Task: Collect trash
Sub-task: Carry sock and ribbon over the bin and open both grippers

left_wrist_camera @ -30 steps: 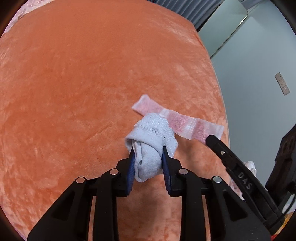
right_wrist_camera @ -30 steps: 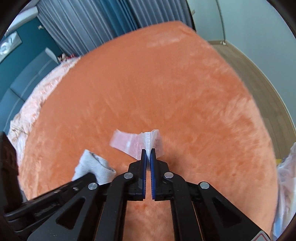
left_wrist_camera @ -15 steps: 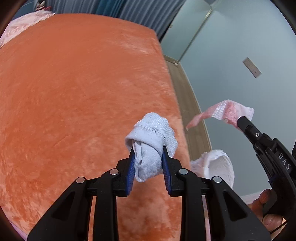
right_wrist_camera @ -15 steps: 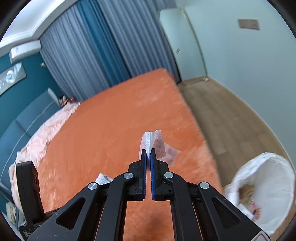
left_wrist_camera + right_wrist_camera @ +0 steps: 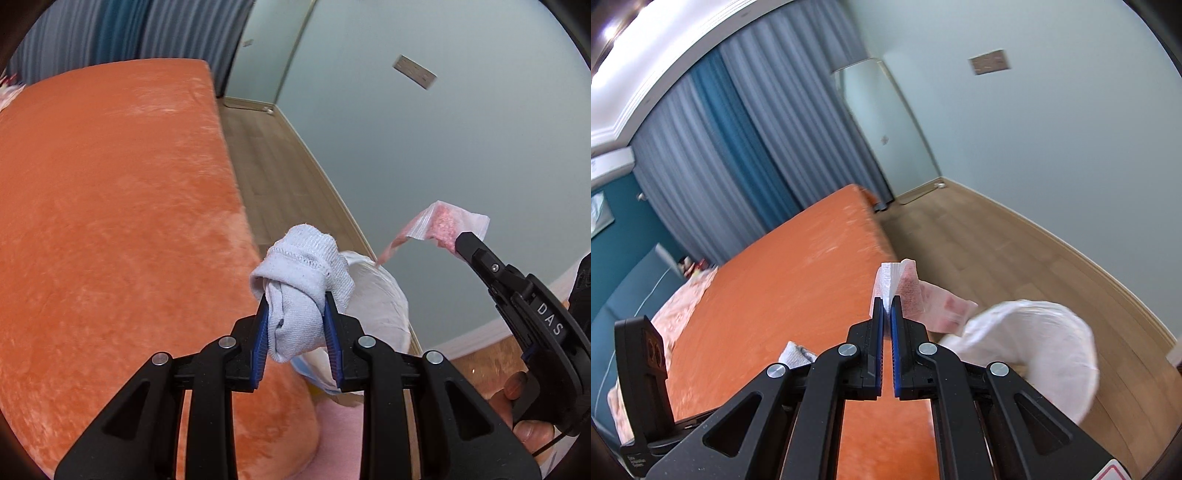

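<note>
Above the orange bed [image 5: 110, 206] and the wood floor [image 5: 1015, 251], we had both pieces of trash in the air. Our left gripper [image 5: 295, 332] was clamped on a rolled white sock [image 5: 303, 288], grubby and speckled. Our right gripper [image 5: 886, 314] pinched a clear plastic packet [image 5: 443, 225] of pink grains, its tail dangling. Below sat a white-lined trash bin [image 5: 1034, 332]; we couldn't make out its contents, blurred and half hidden behind the fingers.
</note>
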### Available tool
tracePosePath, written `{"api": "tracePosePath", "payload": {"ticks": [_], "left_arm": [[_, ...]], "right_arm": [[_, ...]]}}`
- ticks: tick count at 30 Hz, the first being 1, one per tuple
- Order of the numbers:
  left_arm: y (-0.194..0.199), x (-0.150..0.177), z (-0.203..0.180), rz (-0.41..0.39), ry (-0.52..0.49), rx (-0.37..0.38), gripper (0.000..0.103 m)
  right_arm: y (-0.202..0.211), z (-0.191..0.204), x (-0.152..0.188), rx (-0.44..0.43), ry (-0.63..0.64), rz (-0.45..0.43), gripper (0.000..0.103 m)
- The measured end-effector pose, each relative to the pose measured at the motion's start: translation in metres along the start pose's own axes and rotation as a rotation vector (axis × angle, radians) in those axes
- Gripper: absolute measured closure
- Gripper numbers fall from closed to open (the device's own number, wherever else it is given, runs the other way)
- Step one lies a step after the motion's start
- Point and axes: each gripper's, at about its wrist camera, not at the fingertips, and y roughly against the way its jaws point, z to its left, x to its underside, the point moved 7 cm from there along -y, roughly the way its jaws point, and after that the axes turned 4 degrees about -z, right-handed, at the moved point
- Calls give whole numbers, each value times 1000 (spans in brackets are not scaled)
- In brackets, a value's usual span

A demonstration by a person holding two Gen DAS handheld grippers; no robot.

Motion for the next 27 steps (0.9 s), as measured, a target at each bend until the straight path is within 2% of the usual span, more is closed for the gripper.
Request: {"api": "tracePosePath", "payload": {"ticks": [8, 13, 16, 19, 23, 27], "left_arm": [[-27, 14, -69, 56, -95, 70, 76], [-44, 17, -94, 78, -127, 93, 75], [-48, 13, -106, 57, -133, 101, 63], [-48, 8, -110, 34, -147, 85, 58], [-42, 4, -105, 19, -141, 69, 56], [-37, 4, -90, 1, -139, 25, 53]], "right_arm": [[26, -64, 3, 81, -78, -23, 99], [33, -84, 6, 107, -106, -31, 99], [34, -91, 6, 114, -114, -33, 99], [32, -91, 7, 116, -112, -29, 99], [29, -88, 9, 111, -96, -20, 99], [20, -78, 11, 103, -69, -4, 91]]}}
